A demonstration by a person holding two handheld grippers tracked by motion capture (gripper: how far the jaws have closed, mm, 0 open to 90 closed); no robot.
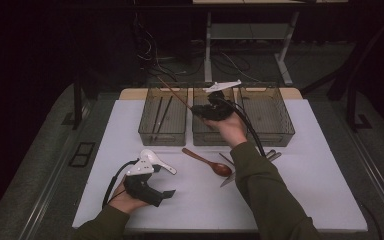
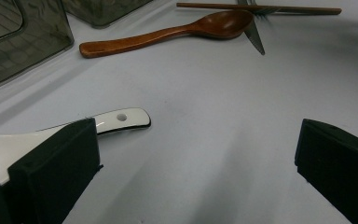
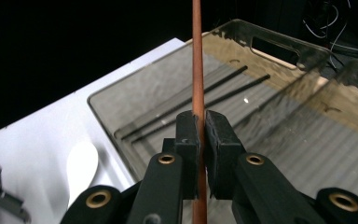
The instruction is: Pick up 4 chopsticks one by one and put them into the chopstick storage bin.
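Overhead, right tongs clamp a brown chopstick; left tongs gape beside the white spoon.

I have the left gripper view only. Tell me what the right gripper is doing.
Observer: The right gripper is shut on a brown chopstick, held above the bins.
Operator: Say what lies in the bin under it.
Observer: Two black chopsticks lie in the left bin.
Operator: Report where my gripper sits from above.
Observer: The left gripper, open, sits at the table's near left, beside the white spoon.
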